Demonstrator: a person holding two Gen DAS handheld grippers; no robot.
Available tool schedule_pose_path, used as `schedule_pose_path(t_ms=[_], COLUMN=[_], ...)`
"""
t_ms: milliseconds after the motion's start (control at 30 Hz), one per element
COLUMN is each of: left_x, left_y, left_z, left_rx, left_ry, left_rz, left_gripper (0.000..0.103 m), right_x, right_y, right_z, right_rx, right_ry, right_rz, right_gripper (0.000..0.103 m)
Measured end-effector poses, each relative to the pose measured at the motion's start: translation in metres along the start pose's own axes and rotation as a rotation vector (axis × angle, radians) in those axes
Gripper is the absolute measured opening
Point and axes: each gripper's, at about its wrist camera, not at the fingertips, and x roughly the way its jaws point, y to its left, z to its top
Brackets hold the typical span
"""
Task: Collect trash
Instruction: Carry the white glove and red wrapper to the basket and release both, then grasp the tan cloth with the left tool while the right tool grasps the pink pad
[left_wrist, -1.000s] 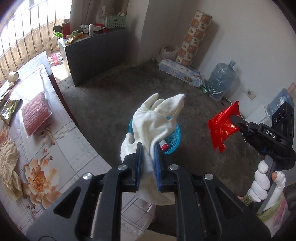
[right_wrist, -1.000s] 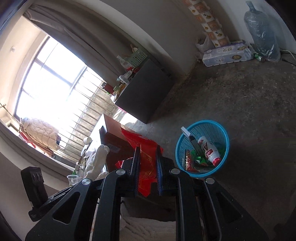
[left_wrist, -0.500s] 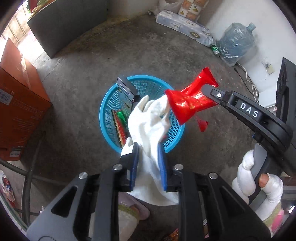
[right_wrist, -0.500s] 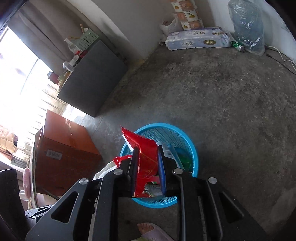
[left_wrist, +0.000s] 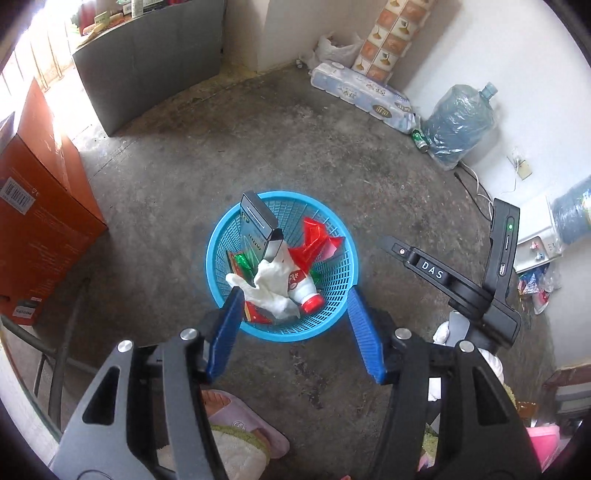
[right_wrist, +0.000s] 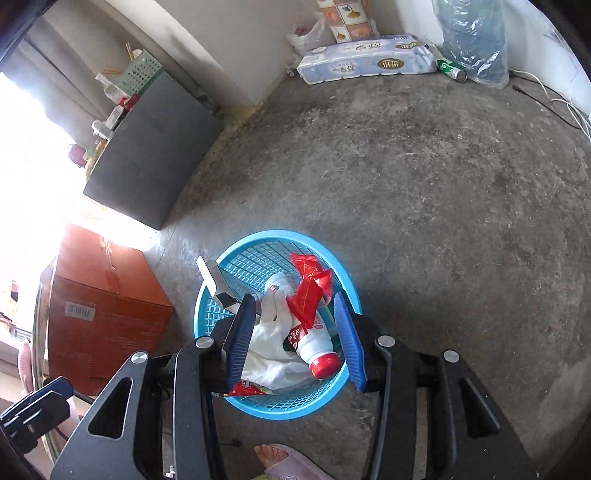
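Both of your grippers have let go since half a second ago. Your left gripper (left_wrist: 293, 325) pinched the white glove then; now its blue fingers (left_wrist: 227, 332) are spread wide and empty above the near rim of the blue basket (left_wrist: 218, 236). The white glove (left_wrist: 269, 286) lies inside the basket, draped over the near end of the white bottle with the red cap (left_wrist: 303, 291) and touching the tilted grey box (left_wrist: 258, 229) that leans against the far left wall of the basket.

Your right gripper (right_wrist: 295, 336) held the red wrapper then; now its fingers (right_wrist: 349, 343) stand apart with nothing between them, hovering over the near half of the blue basket (right_wrist: 258, 236). The red wrapper (right_wrist: 308, 288) rests on top of the bottle (right_wrist: 314, 343) and beside the glove (right_wrist: 269, 343), toward the far right of the pile. In the left wrist view the same wrapper (left_wrist: 314, 242) sits at the far right inside the basket, just beyond the bottle.

From your left gripper's camera, the other tool's black body (left_wrist: 461, 284) has drawn back to the right of the basket and no longer reaches over it.

The basket stands on the concrete floor (right_wrist: 424, 184), with an orange cardboard box (left_wrist: 40, 206) well to its left and a pack of toilet rolls (right_wrist: 365, 61) against the far wall.
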Motion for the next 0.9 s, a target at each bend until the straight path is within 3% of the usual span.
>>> schedule_pose_path(t_ms=[167,300,400,600,700,900], left_x=[-0.074,-0.136,-0.188,-0.277,-0.293,-0.270], left_y=[0.036,0.087,0.132,0.221,0.268,0.327], left_z=[-0.025,-0.056,-0.088,-0.159,-0.183,-0.192], left_rx=[-0.023,-0.079,-0.139,-0.253,-0.348,-0.432], left_ry=[-0.105,-0.198,-0.287,-0.479,-0.492,-0.419], left_rz=[0.003,0.055,0.107,0.265,0.303,0.371], left_gripper=[0.060,0.060,0.061,0.071,0.079,0.080], right_x=[-0.052,-0.095,-0.122,-0.159,-0.162,-0.141], right_y=[0.013,0.041,0.077,0.177,0.233,0.328], right_z=[-0.003,-0.004,-0.009,-0.046,-0.076,-0.137], right_rx=[-0.054,-0.134,-0.240,-0.498,-0.622,-0.806], right_ry=[-0.054,-0.089,-0.105,-0.095,-0.043,0.072], right_rz=[0.059,0.108,0.151,0.290,0.366,0.429], right_gripper=[0.051,0.055,0.056,0.067,0.070,0.075])
